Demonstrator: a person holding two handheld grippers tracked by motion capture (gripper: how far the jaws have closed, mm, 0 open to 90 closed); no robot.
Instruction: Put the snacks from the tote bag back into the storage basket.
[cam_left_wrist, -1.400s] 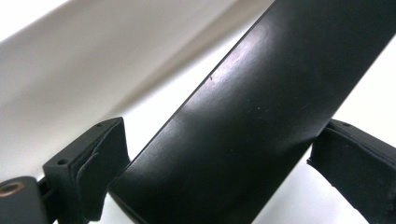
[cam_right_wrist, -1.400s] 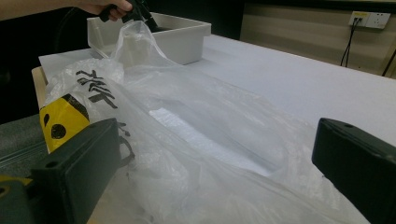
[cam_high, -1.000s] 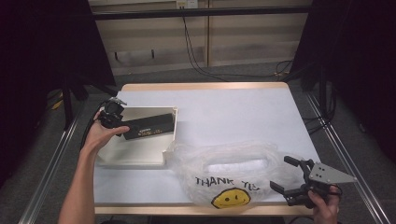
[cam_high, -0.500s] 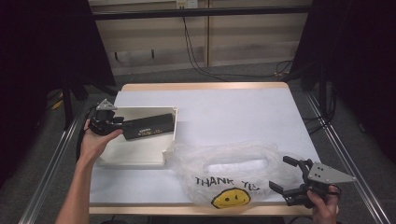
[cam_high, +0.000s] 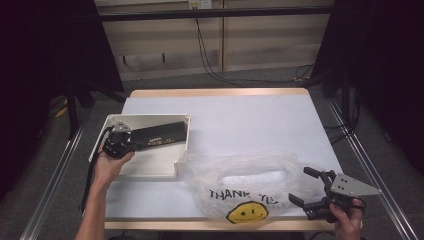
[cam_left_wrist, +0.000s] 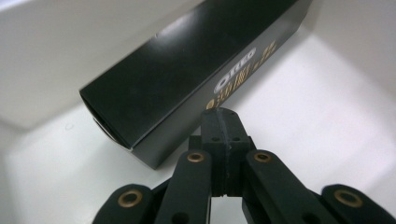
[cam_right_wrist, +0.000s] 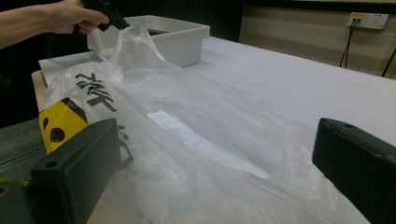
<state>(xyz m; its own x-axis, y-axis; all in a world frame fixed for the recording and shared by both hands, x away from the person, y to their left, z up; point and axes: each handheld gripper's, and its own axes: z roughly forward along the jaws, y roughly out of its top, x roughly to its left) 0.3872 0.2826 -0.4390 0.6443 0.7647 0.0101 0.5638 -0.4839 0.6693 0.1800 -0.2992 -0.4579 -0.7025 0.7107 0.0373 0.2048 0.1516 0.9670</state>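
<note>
A long black box (cam_high: 159, 135) with gold print lies in a white tray (cam_high: 150, 165) on the left of the table. My left gripper (cam_high: 117, 142) sits at the box's left end, inside the tray. In the left gripper view its jaws (cam_left_wrist: 223, 135) have just closed and meet with nothing between them, right beside the box (cam_left_wrist: 187, 79). My right gripper (cam_high: 306, 187) stands open at the right end of a clear plastic bag (cam_high: 250, 185) with a yellow smiley. In the right gripper view the bag (cam_right_wrist: 187, 121) lies loosely between its wide jaws (cam_right_wrist: 215, 140).
White paper covers the table (cam_high: 260, 120) behind the bag. The tray's corner touches the bag's left side. Metal rails run along both table sides, and cables hang at the back wall.
The left hand has drawn back toward the near side and sunk lower at the box's left end. The right gripper and the bag have not moved.
</note>
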